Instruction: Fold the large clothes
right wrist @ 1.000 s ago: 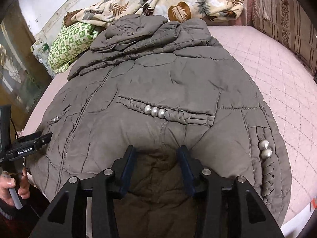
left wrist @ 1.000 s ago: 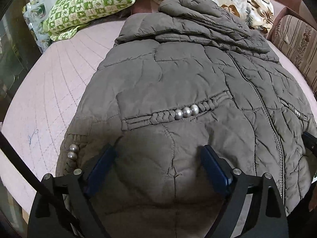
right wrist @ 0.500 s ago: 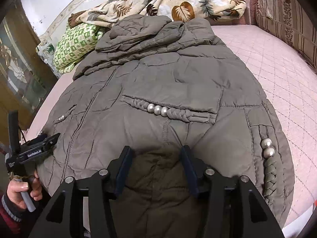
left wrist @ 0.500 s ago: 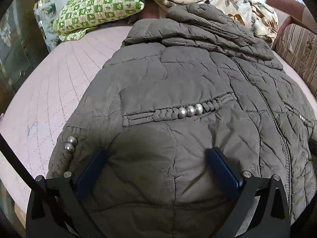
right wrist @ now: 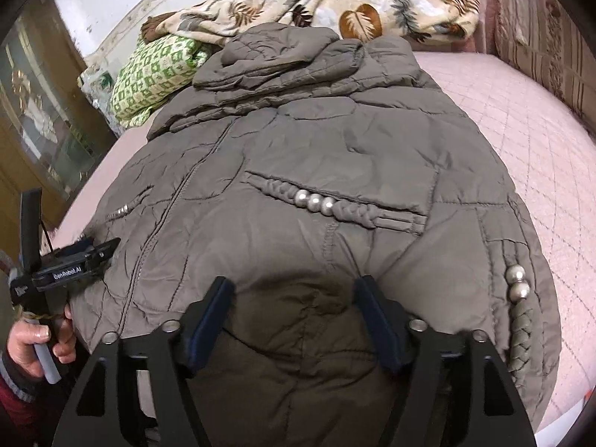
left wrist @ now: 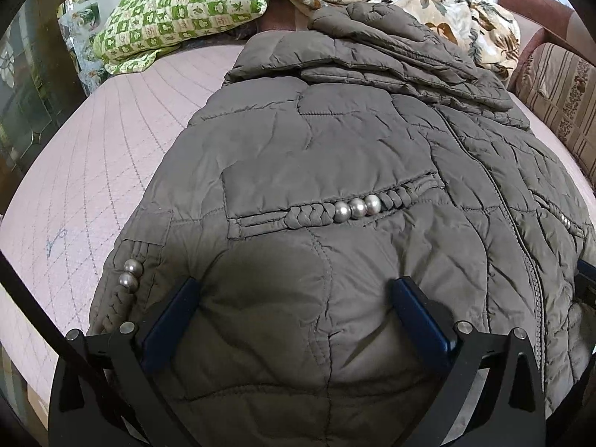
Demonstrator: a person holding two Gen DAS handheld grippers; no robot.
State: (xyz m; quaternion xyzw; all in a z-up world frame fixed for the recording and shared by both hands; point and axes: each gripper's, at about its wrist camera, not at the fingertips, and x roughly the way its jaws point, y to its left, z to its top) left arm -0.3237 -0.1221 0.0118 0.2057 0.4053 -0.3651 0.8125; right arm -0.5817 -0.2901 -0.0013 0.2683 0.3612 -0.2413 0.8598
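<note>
pink quilted bed [left wrist: 111, 156] is the work surface, green patterned pillow [left wrist: 178, 11] and a leaf-print blanket [right wrist: 335, 3] piled at its far end. the olive puffer jacket [left wrist: 335, 141] lies flat along the bed, front up, zipper shut, hood bunched at the end nearest the pillow, hem at the near edge under both grippers. sleeves look already tucked in along the sides, beaded cuffs showing by the hem, so the side folds seem done. left gripper [left wrist: 294, 309] hovers over the hem with jaws spread full wide, nothing pinched. right gripper [right wrist: 294, 313] sits over the hem further from the pillow; its jaws have just been opening, fabric below them but pads not pressing it. left: grab the hem, fold it up toward the hood, probably once more. roughly halfway by my read.
</note>
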